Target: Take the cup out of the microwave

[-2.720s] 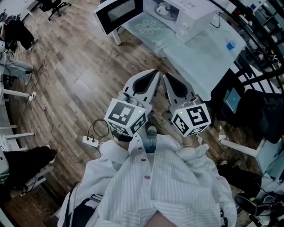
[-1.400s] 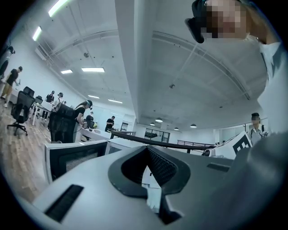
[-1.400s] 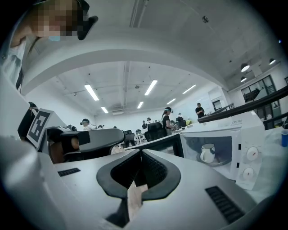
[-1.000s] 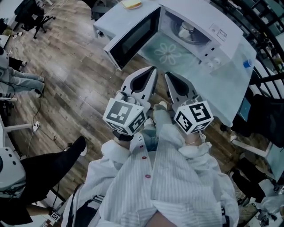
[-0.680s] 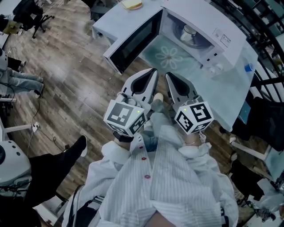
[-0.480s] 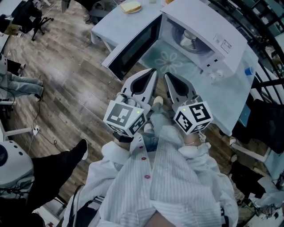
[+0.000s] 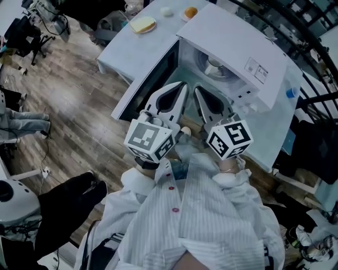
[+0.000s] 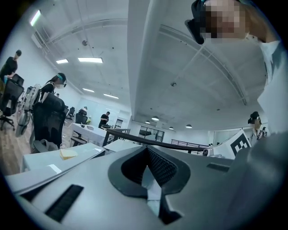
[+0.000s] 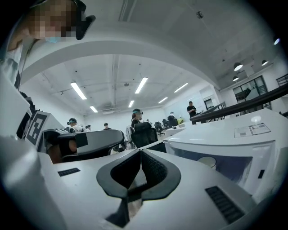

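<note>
A white microwave (image 7: 237, 42) stands on a pale table (image 7: 121, 47) with its door (image 7: 145, 87) swung open to the left. Inside it sits a pale cup (image 7: 214, 64) on the turntable; the right gripper view shows the cup (image 9: 208, 161) through the opening. My left gripper (image 7: 182, 85) and right gripper (image 7: 196, 89) are held side by side just in front of the open cavity, both shut with nothing in them. In their own views the left gripper (image 8: 147, 148) and right gripper (image 9: 140, 151) show their pads meeting. Neither touches the cup.
On the table left of the microwave lie a yellow slice (image 7: 142, 24), a white round item (image 7: 166, 10) and an orange one (image 7: 190, 11). A blue bottle cap (image 7: 291, 93) shows at the right. Black railings (image 7: 311, 31) stand behind. A person's dark leg (image 7: 68, 195) is at lower left.
The microwave and table have come much closer in the head view as I walked up to them. Both grippers stay shut, side by side, now at the open cavity.
</note>
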A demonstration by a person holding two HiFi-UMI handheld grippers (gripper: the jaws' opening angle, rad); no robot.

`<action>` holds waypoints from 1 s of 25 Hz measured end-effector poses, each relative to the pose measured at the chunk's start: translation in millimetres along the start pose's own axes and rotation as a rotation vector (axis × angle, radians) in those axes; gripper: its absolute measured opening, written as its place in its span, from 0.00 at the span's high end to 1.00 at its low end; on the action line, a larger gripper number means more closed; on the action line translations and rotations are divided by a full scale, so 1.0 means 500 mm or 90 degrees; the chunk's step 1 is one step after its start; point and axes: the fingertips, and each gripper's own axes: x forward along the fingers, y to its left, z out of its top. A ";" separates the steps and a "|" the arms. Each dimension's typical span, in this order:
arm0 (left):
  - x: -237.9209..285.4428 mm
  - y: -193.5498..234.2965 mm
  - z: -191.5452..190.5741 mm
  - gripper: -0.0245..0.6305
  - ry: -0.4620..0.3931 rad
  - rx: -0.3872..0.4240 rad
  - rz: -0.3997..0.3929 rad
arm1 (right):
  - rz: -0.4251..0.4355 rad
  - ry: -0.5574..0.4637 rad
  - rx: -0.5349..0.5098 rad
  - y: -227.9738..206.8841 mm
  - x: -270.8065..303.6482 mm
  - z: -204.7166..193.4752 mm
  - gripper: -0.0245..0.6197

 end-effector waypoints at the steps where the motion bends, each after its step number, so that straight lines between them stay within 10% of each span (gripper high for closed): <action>1: 0.020 0.003 0.003 0.95 0.001 0.000 -0.006 | -0.004 -0.002 -0.001 -0.016 0.007 0.009 0.90; 25: 0.285 -0.027 -0.024 0.95 0.050 -0.005 -0.177 | -0.177 -0.041 0.036 -0.254 0.007 0.068 0.90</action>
